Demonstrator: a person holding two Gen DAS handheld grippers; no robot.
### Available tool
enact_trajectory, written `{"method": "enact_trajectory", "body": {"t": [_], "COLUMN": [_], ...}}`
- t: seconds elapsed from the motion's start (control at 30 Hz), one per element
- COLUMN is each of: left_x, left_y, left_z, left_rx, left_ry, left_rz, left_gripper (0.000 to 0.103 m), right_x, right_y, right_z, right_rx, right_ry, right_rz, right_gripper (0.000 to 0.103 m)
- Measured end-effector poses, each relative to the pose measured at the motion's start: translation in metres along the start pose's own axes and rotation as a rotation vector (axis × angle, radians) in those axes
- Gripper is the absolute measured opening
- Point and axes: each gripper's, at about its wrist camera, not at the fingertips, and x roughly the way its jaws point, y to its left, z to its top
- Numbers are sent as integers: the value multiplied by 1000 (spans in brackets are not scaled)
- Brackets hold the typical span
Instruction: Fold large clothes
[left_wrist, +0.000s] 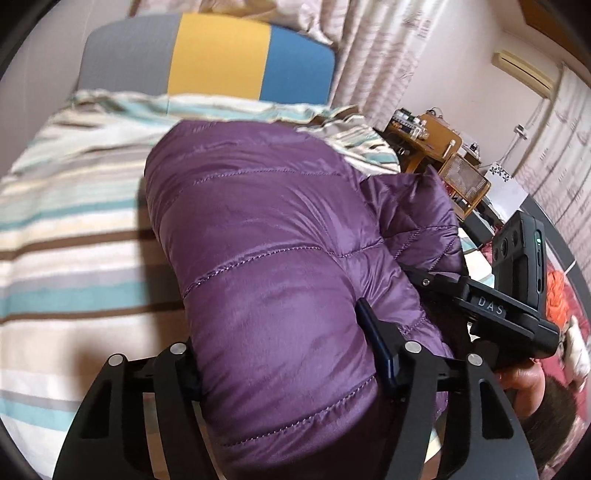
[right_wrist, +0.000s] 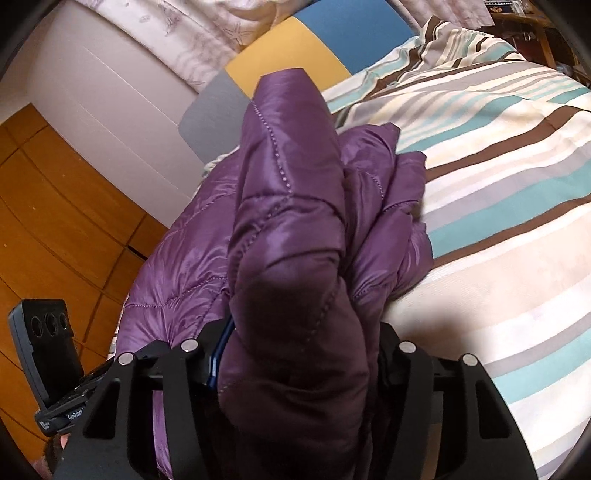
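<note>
A purple quilted puffer jacket (left_wrist: 258, 229) lies on a striped bed cover (left_wrist: 66, 236). My left gripper (left_wrist: 288, 373) is shut on a thick fold of the jacket, which bulges out between its fingers. The right gripper shows in this view at the right (left_wrist: 517, 314), also at the jacket's edge. In the right wrist view my right gripper (right_wrist: 295, 365) is shut on a raised fold of the jacket (right_wrist: 291, 206), with the rest of the jacket bunched on the bed cover (right_wrist: 498, 192) behind. The left gripper's body shows at the lower left (right_wrist: 48, 354).
A grey, yellow and blue headboard (left_wrist: 218, 55) stands at the bed's far end under patterned curtains (left_wrist: 380, 55). Wooden furniture with small items (left_wrist: 436, 147) stands right of the bed. Wooden floor (right_wrist: 55, 206) and a white panel (right_wrist: 110, 96) lie left of the bed.
</note>
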Motion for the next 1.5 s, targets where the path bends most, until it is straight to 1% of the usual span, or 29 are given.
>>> {"method": "enact_trajectory", "body": {"t": [0.07, 0.2, 0.37, 0.5, 0.6, 0.67, 0.83, 0.9, 0.97, 1.0, 1.03, 1.1, 1.17, 1.2, 1.23, 1.3, 1.37, 1.4, 1.47, 1.5], "left_x": [-7, -24, -41, -55, -67, -75, -89, -88, -83, -79, -76, -70, -66, -65, -64, -66, -72, -79, -90, -96], "left_y": [-8, -3, 15, 42, 66, 82, 133, 155, 171, 179, 179, 172, 171, 173, 176, 178, 175, 171, 162, 157], "left_z": [3, 2, -1, -1, -1, -2, -13, -21, -28, -34, -37, -40, -41, -41, -39, -39, -39, -40, -43, -47], "left_rx": [38, 83, 82, 17, -37, -68, -158, -194, -238, -255, -242, -184, -169, -181, -195, -213, -222, -228, -226, -214], "left_ry": [-34, -100, -156, -187, -209, -215, -206, -176, -149, -134, -129, -130, -121, -113, -107, -100, -108, -123, -161, -181], "left_rz": [19, 41, 72, 104, 140, 162, 220, 251, 256, 269, 297, 347, 368, 370, 371, 370, 373, 380, 394, 401], "left_gripper": [63, 62, 62, 62, 62, 62, 62, 63, 69, 75, 80, 83, 85, 88, 90, 91, 91, 92, 96, 99], "right_x": [-1, 0, 14, 39, 67, 90, 141, 161, 180, 185, 190, 194, 198, 198, 197, 193, 180, 170, 148, 140], "right_y": [3, 12, 40, 70, 97, 114, 147, 159, 166, 169, 171, 171, 166, 165, 167, 169, 186, 191, 192, 191], "right_z": [-2, -4, -2, 6, 12, 19, 17, 11, 11, 10, 7, 4, 4, 5, 1, -1, -15, -20, -27, -31], "right_rx": [10, 10, -29, -100, -148, -180, -251, -297, -375, -406, -457, -497, -493, -487, -482, -487, -506, -508, -509, -516], "right_ry": [-12, -29, -23, 2, 31, 54, 130, 156, 153, 148, 138, 124, 120, 121, 120, 110, 77, 49, -3, -18], "right_rz": [25, 61, 92, 99, 121, 131, 133, 100, 23, -7, -52, -90, -112, -116, -120, -138, -168, -175, -179, -195], "right_gripper": [59, 59, 59, 59, 59, 59, 58, 59, 61, 65, 68, 70, 70, 72, 74, 76, 79, 80, 84, 86]}}
